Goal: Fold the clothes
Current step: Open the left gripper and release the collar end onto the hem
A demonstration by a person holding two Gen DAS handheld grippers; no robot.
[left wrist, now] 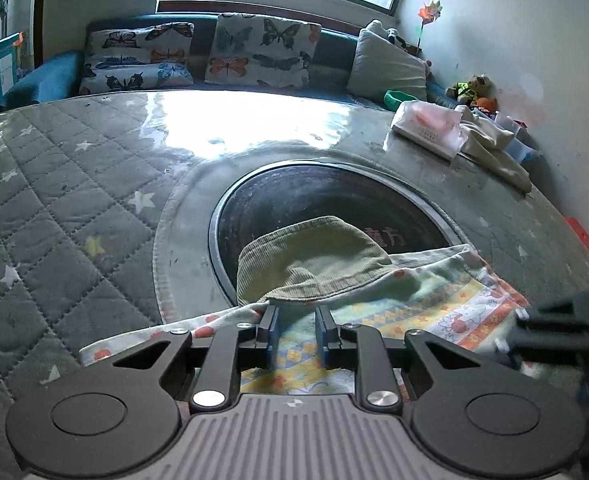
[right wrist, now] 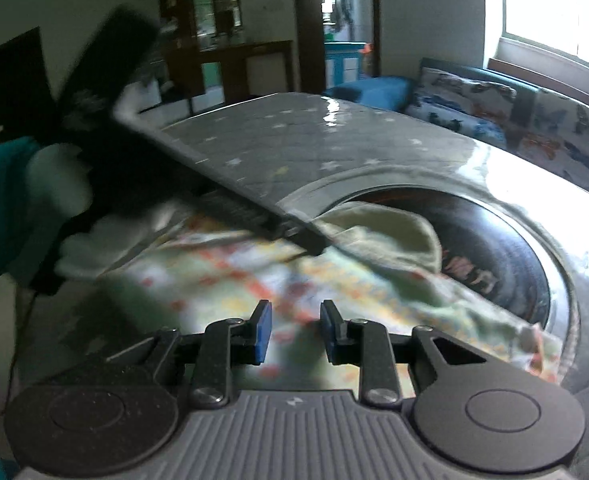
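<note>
Left gripper (left wrist: 296, 320): blue-padded jaws stand a narrow gap apart, tips right at the hem of the green corduroy garment (left wrist: 310, 264); nothing is seen between the pads, and contact with the hem cannot be confirmed. Right gripper (right wrist: 295, 320): jaws likewise slightly parted and empty, poised above the patterned cloth (right wrist: 230, 280), which is motion-blurred in the right wrist view. The patterned cloth, white with orange, yellow and green print, lies spread at the near edge of the table (left wrist: 74, 184). The green corduroy garment lies on top of it, its far end reaching over the dark round inset (left wrist: 334, 200) at the table's centre. The table carries a grey quilted cover with star print under a glossy clear sheet. In the right wrist view the left gripper's body crosses the frame diagonally, held by a white-gloved hand (right wrist: 78, 240) with a teal sleeve (right wrist: 2, 208). At the far right corner of the table: a pink-and-white packet (left wrist: 426, 126) and a beige cloth (left wrist: 490, 144). Beyond: a blue sofa (left wrist: 42, 84) with butterfly cushions (left wrist: 258, 52), a window above.
</note>
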